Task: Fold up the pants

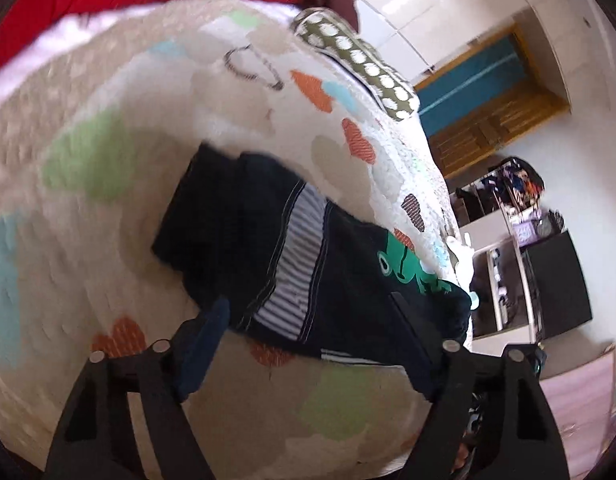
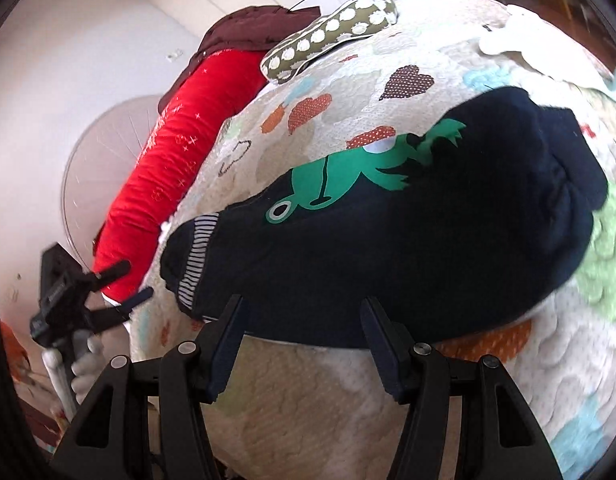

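Note:
Dark navy pants (image 1: 332, 272) with a green frog print and a striped waistband lie folded on a patterned quilt (image 1: 107, 240). In the right wrist view the pants (image 2: 388, 248) fill the middle of the bed. My left gripper (image 1: 312, 316) is open, its fingers on either side of the pants' near edge. My right gripper (image 2: 303, 316) is open and empty, its fingertips at the pants' near edge. The left gripper (image 2: 119, 288) also shows at the far left of the right wrist view, open, beside the bed.
A red bolster (image 2: 167, 168) and a dotted olive pillow (image 2: 328, 36) lie along the far side of the bed. A wooden door (image 1: 488, 120), shelves (image 1: 504, 264) and a dark cabinet (image 1: 560, 284) stand past the bed's edge.

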Demonstrator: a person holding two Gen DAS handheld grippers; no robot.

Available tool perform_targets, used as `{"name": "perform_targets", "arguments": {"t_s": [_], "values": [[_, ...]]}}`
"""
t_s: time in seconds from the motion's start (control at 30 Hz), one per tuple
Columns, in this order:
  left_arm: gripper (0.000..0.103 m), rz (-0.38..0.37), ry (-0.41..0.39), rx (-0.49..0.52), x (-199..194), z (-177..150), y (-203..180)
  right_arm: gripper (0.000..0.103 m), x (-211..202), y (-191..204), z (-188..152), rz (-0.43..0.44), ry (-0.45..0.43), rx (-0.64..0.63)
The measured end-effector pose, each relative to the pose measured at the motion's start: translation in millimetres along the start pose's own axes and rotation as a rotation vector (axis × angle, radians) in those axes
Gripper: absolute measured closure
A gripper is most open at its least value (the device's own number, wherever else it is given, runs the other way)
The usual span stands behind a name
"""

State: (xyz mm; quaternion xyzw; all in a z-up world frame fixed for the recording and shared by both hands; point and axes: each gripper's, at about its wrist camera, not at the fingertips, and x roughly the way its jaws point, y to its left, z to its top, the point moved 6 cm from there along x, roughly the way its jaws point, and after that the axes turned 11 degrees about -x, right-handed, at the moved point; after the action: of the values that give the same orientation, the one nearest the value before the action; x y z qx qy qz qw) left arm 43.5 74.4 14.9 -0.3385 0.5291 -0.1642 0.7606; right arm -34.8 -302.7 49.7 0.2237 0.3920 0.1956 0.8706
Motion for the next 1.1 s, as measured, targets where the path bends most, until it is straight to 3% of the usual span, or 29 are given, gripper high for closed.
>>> {"name": "perform_targets", "arguments": {"t_s": [0.3,0.63,0.7,0.73,0.77,0.87,1.1], "values": [[0.026,-0.036,0.056,-0.098,23.9,1.6,10.2,0.039,-8.9,4.7,-7.8,-0.014,-0.017,0.025],[0.027,0.011,0.083,-0.109,52.6,11.2,10.8,0.039,-1.3,8.8,-11.3,-0.012,-0.005,0.025],[0.059,0.039,0.068,-0.092,53.3,11.8,8.8,0.039,2.9,13.3,-12.5,0.000,0.004,0.019],[0.092,0.072,0.061,-0.067,53.3,11.7,7.1,0.039,5.3,17.0,-13.0,0.013,0.009,0.014],[0.093,0.068,0.071,-0.065,53.0,10.9,5.4,0.039,6.2,20.0,-14.0,0.025,0.013,0.011],[0.093,0.037,0.054,-0.088,44.9,11.6,-0.4,0.036,14.9,37.0,-11.3,0.120,0.027,0.016],[0.093,-0.036,0.010,-0.074,23.4,16.3,-29.4,0.030,69.8,86.4,3.6,0.519,0.115,0.179]]}}
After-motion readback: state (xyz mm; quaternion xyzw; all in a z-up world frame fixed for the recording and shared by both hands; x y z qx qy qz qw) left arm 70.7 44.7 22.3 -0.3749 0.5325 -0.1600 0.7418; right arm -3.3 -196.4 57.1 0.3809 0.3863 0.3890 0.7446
